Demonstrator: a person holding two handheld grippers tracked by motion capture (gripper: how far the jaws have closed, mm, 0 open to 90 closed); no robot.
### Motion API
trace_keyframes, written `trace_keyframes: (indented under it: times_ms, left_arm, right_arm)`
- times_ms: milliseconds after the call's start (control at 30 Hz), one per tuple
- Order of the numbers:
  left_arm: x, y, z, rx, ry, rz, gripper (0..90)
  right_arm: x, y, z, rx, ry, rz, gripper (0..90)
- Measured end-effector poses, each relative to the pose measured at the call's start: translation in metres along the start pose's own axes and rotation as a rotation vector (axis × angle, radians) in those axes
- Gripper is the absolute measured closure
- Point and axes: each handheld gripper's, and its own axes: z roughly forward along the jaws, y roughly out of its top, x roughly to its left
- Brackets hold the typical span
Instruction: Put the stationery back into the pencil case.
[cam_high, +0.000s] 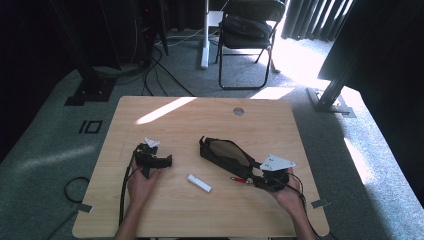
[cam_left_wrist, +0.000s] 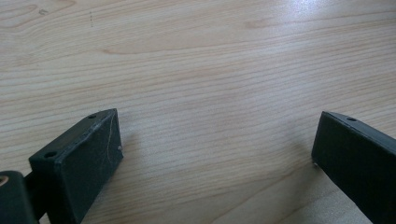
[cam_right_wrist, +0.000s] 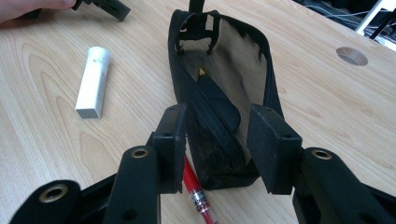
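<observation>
A light wooden table (cam_high: 165, 210) fills the lower middle of the high view, with a round cable hole (cam_high: 238, 111) near its far edge, upper centre, and a bright streak of sunlight (cam_high: 165, 110) slanting across its upper left part. Beyond the table, at the top centre of the frame, stands a black folding chair (cam_high: 247, 30) on grey carpet (cam_high: 45, 150). Black cables (cam_high: 160, 70) run over the carpet at upper left. Dark curtains (cam_high: 312, 17) hang at the upper right, beside a sunlit patch of floor (cam_high: 295, 60). A black frame foot (cam_high: 90, 90) sits at left
</observation>
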Motion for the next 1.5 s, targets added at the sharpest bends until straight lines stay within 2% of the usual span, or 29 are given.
trace_keyframes:
  times_ms: [700,1000,1167,1500]
  left_arm:
    - [0.0,0.0,0.0,0.0,0.0,0.0,1.9]
    - [0.0,0.0,0.0,0.0,0.0,0.0,2.0]
    - [0.0,0.0,0.0,0.001,0.0,0.001,1.9]
    - [0.0,0.0,0.0,0.0,0.0,0.0,2.0]
  right_arm:
    - [-0.005,-0.014,0.003,0.026,-0.01,0.043,49.3]
    - [-0.006,-0.017,0.004,0.036,-0.004,0.043,48.9]
    - [-0.006,-0.02,0.006,0.044,-0.001,0.042,50.1]
    - [-0.007,-0.027,0.008,0.057,0.004,0.042,58.0]
